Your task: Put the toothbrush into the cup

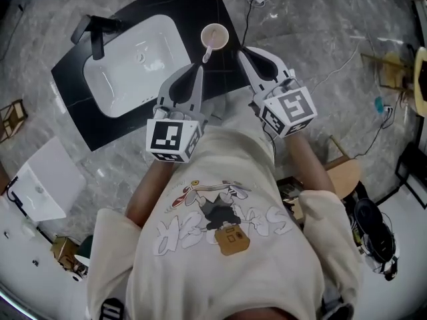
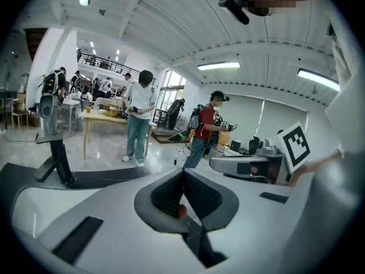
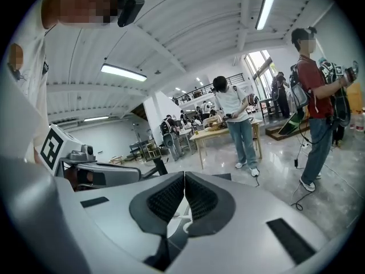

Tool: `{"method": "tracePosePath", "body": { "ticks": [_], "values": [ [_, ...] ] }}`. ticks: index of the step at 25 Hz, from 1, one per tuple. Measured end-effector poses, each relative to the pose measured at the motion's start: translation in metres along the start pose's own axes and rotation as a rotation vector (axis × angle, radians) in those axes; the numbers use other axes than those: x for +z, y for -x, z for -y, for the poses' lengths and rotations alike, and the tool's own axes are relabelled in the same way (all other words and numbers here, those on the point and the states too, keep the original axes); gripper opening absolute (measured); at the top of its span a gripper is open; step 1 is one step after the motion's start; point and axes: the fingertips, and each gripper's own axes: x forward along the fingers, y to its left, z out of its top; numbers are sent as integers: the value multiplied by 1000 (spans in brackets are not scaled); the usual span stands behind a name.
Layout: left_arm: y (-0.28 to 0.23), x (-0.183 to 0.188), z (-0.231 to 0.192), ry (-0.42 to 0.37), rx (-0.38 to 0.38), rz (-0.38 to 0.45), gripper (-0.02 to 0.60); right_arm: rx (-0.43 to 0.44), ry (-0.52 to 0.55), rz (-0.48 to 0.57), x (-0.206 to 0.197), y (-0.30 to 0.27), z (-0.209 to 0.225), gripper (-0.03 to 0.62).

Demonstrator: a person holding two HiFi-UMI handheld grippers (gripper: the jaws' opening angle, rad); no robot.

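Fingers (image 1: 192, 82) of the left gripper (image 1: 199, 67) and the right gripper (image 1: 244, 51) are pressed together, empty. The toothbrush (image 1: 207, 52) is stood in the cup (image 1: 215, 36), just ahead of the left fingers, its free end leaned toward them.

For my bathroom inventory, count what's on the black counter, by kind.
sink: 1
faucet: 1
cup: 1
toothbrush: 1
Total: 4
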Motion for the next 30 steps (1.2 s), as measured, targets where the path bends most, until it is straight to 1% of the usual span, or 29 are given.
{"method": "tracePosePath", "body": {
  "ticks": [2, 4, 7, 9, 12, 16, 20, 24, 30],
  "values": [
    [9, 3, 6, 23, -12, -23, 14, 19, 10, 2, 5, 6, -14, 17],
    [19, 8, 15, 24, -42, -47, 14, 33, 19, -1, 9, 10, -29, 17],
    [27, 16, 25, -30, -94, -79, 14, 51, 37, 15, 18, 5, -45, 17],
    [34, 20, 32, -74, -113, -79, 14, 63, 45, 30, 23, 6, -57, 17],
    [37, 30, 32, -107, -105, -37, 14, 72, 77, 44, 29, 12, -70, 17],
    [40, 41, 23, -97, -97, -7, 14, 79, 95, 53, 32, 18, -79, 17],
    [41, 40, 14, -62, -89, -17, 14, 58, 96, 58, 32, 27, -76, 17],
    [44, 39, 10, -68, -88, -16, 14, 39, 81, 67, 32, 29, -73, 17],
    [52, 28, 31, -86, -137, -43, 14, 38, 80, 82, 32, 39, -81, 17]
  ]
}}
